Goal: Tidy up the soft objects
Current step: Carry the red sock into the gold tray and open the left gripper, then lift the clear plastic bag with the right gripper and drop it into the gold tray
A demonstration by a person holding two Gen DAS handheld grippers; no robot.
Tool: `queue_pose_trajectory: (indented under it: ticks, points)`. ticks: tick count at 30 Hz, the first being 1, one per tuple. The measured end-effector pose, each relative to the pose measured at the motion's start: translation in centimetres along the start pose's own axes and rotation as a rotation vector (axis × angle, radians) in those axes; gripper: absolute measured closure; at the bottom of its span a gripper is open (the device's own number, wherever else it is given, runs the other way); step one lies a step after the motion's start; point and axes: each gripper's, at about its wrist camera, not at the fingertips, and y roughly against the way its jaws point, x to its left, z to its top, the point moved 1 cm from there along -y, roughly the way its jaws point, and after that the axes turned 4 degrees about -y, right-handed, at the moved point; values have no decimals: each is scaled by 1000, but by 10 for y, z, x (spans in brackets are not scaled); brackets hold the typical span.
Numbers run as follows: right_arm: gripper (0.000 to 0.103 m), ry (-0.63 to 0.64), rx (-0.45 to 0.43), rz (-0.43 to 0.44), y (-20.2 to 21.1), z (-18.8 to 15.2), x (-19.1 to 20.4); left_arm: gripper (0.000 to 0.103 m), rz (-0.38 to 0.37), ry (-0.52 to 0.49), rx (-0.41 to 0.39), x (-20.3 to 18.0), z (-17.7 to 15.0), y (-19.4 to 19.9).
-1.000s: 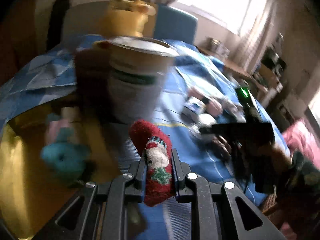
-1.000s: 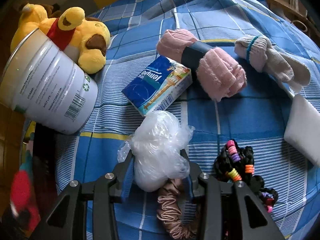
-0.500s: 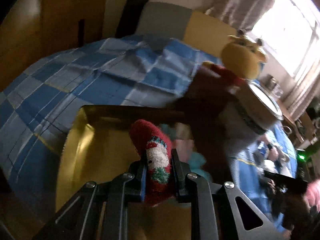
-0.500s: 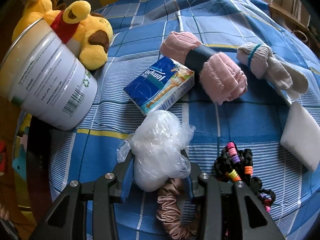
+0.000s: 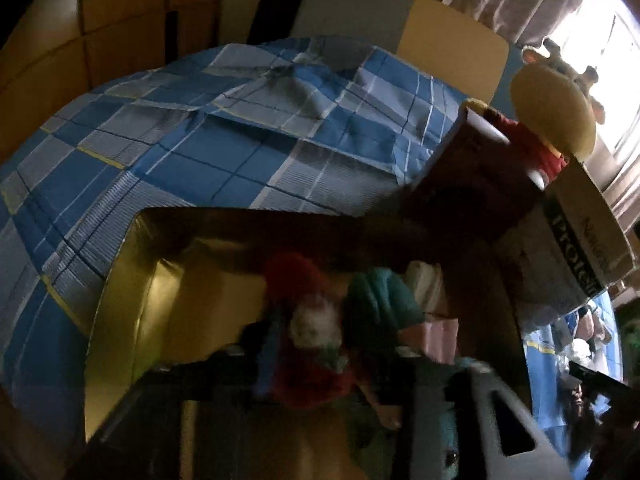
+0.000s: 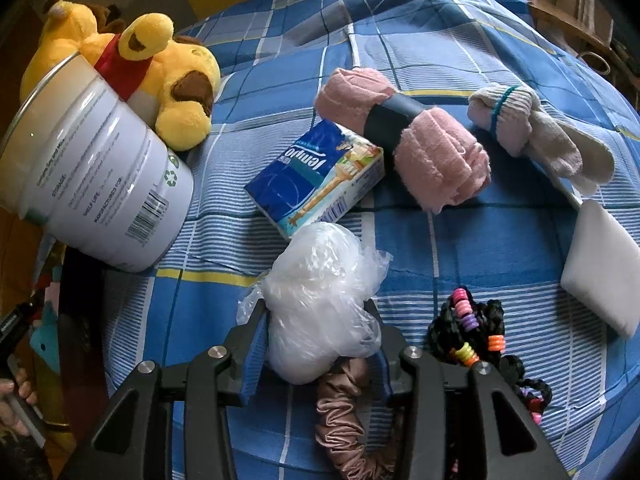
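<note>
Swinging away from the white tin, the left gripper (image 5: 316,364) now hangs over the gold box (image 5: 132,300) on the blue checked bedspread (image 5: 192,160), its jaws opening around the red Santa sock (image 5: 308,332). Right gripper (image 6: 316,344) squeezes the clear plastic bag (image 6: 320,304), jaws loosening slightly.

Sock (image 5: 310,344) hangs over the box (image 5: 120,300), beside the soft things already in it; tin (image 6: 96,184) stands right of the box on the bedspread (image 6: 500,248), plush toy (image 6: 168,80) behind it; tissue pack (image 6: 316,180) lies just behind the plastic bag (image 6: 320,304).
</note>
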Motion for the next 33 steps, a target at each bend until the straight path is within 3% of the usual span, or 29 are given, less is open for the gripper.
queue_pose_trajectory:
  ticks: [2,11,17,22,33]
  points:
    - [58,-11,-3,4,0,2,-2,44,20,2,-29,1,-1,6]
    - [58,-41,-15,10,3,1,-8,39,70,-58,-103,-12,-22,52]
    - [58,-68,-45,9,4,4,-10,39,46,-134,-122,-36,-47,77]
    - [63,7,-58,-33,4,3,1,39,45,-213,-133,-55,-64,91]
    - [64,-14,-85,-32,16,1,-2,39,27,-257,-127,-71,-79,101]
